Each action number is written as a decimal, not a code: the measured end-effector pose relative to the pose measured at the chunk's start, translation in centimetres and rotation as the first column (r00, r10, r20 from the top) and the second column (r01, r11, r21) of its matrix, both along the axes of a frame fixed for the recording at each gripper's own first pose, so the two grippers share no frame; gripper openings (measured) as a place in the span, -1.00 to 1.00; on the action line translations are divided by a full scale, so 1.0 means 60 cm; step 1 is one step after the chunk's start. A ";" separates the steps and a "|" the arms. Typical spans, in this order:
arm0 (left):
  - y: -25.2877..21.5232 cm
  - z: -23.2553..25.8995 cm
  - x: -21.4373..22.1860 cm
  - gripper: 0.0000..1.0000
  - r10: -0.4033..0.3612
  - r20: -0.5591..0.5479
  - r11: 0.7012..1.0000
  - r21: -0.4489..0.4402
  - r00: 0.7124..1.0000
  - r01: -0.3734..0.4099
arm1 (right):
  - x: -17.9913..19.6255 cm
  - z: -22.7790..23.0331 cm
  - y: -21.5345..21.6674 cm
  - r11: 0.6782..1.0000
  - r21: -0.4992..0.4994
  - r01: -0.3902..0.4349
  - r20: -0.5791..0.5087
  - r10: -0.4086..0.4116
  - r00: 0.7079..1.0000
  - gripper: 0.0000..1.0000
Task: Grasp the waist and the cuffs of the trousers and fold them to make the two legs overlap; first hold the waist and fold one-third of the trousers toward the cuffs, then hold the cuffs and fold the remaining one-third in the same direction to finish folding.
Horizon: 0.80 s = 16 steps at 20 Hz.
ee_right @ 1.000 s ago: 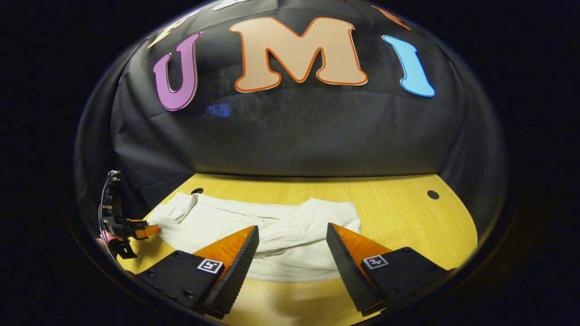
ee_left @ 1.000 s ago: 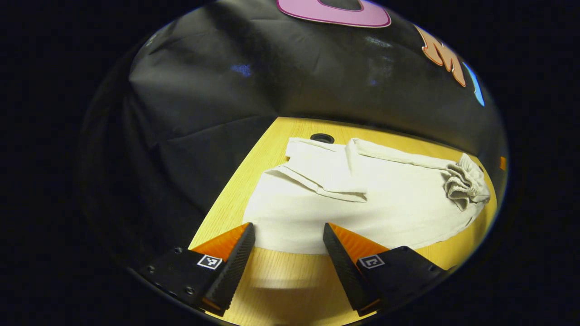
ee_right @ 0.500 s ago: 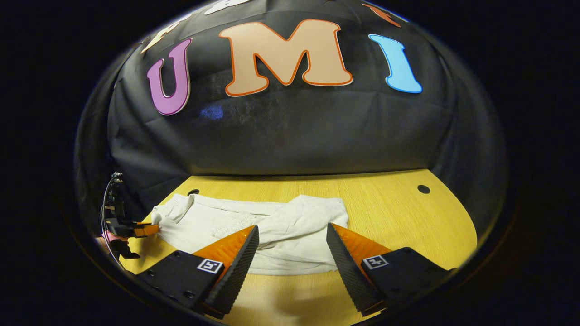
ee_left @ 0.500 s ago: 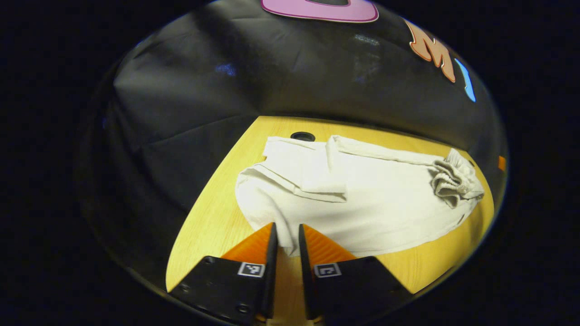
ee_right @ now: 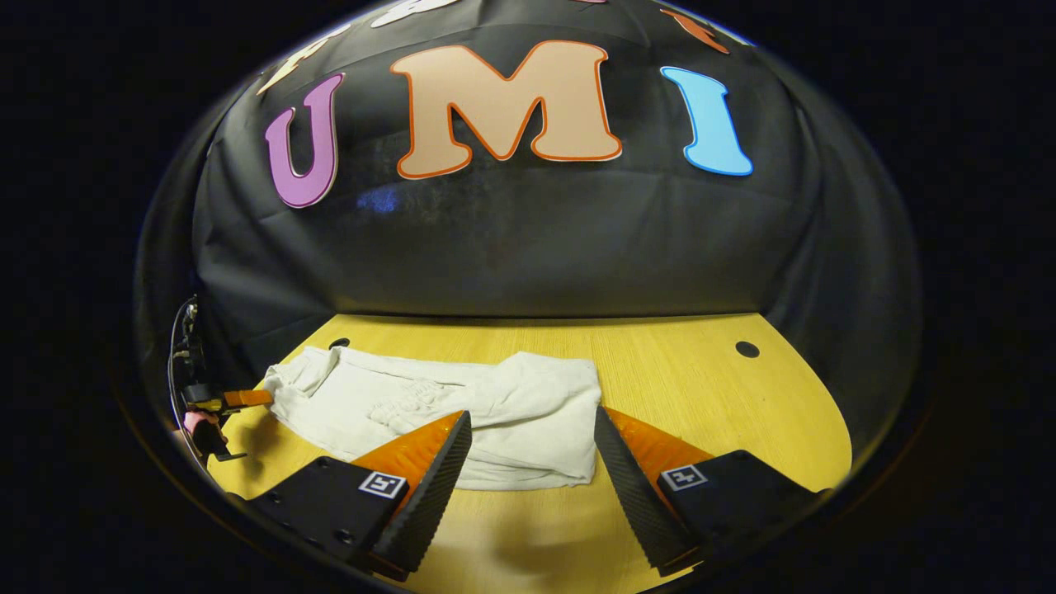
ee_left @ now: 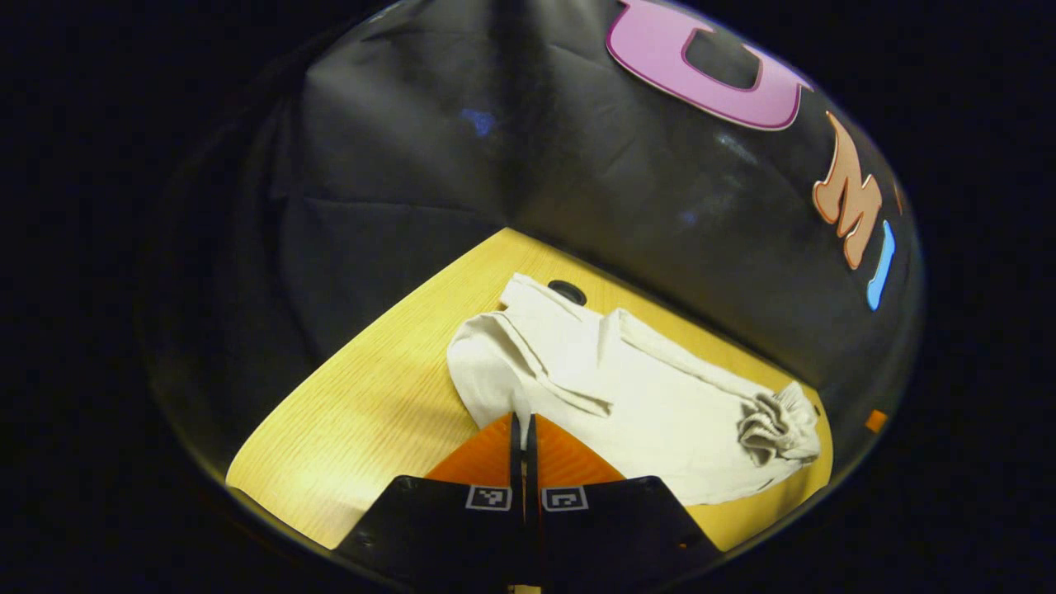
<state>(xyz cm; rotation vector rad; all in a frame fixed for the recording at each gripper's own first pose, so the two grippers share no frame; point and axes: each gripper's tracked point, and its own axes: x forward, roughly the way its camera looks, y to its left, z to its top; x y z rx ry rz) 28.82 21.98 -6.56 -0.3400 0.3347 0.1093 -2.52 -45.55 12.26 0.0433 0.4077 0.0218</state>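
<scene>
**Cream trousers pinched at one end on the desk**

Cream cotton trousers [ee_left: 627,396] lie rumpled and partly doubled over on the pale wood-grain desk [ee_left: 363,429], the gathered elastic waist [ee_left: 771,429] bunched in soft ridges at the far end. A flat folded flap crosses the leg cloth near a dark round hole [ee_left: 568,290] in the desk. The left gripper [ee_left: 520,425] has its fingers pressed together on the trousers' near edge. In the right gripper view the trousers [ee_right: 495,412] lie beyond the right gripper [ee_right: 528,433], whose ribbed, wedge-shaped fingers stand spread wide above the cloth.
</scene>
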 end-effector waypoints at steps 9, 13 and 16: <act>-0.204 0.130 0.034 -1.00 -0.131 0.168 0.983 -0.109 0.977 0.150 | -0.019 0.013 -0.064 1.000 -0.001 -0.013 0.004 0.013 1.000 0.84; -0.317 0.185 0.050 -1.00 -0.209 0.224 0.967 -0.100 0.952 0.236 | -0.041 0.008 -0.089 0.999 0.003 -0.034 -0.006 0.034 0.999 0.84; -0.407 0.233 0.056 -1.00 -0.275 0.261 0.952 -0.057 0.925 0.300 | -0.049 0.004 -0.104 0.999 0.003 -0.049 -0.015 0.049 0.999 0.84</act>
